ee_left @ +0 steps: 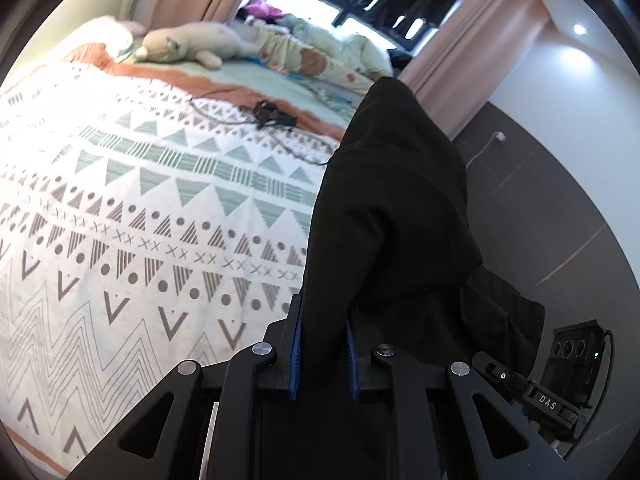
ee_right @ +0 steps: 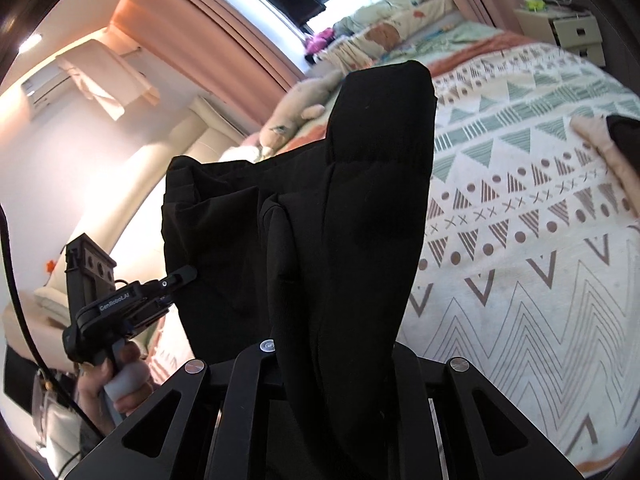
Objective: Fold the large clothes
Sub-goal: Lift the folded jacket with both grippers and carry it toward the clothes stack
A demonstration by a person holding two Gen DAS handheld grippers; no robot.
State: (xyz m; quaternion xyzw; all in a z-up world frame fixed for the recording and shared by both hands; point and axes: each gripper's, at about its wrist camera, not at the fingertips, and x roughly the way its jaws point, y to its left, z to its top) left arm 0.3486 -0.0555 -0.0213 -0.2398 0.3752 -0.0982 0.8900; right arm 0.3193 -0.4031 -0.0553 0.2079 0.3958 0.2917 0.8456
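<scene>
Right gripper (ee_right: 332, 360) fingertips buried under the black garment (ee_right: 360, 208), so its grip can't be read. Garment's lower end is cut off at both frames' bottom edges. Far bedding pile (ee_left: 320, 44) is blurred.

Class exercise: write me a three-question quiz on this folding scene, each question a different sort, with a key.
1. True or false: the black garment lies flat on the bed.
2. What does the left gripper hold? A) garment B) plush toy C) cable
3. Fill in: the plush toy lies at the ____ end of the bed.

Key: 1 false, it is held up by both the left gripper and the right gripper; 2 A; 3 far.
</scene>
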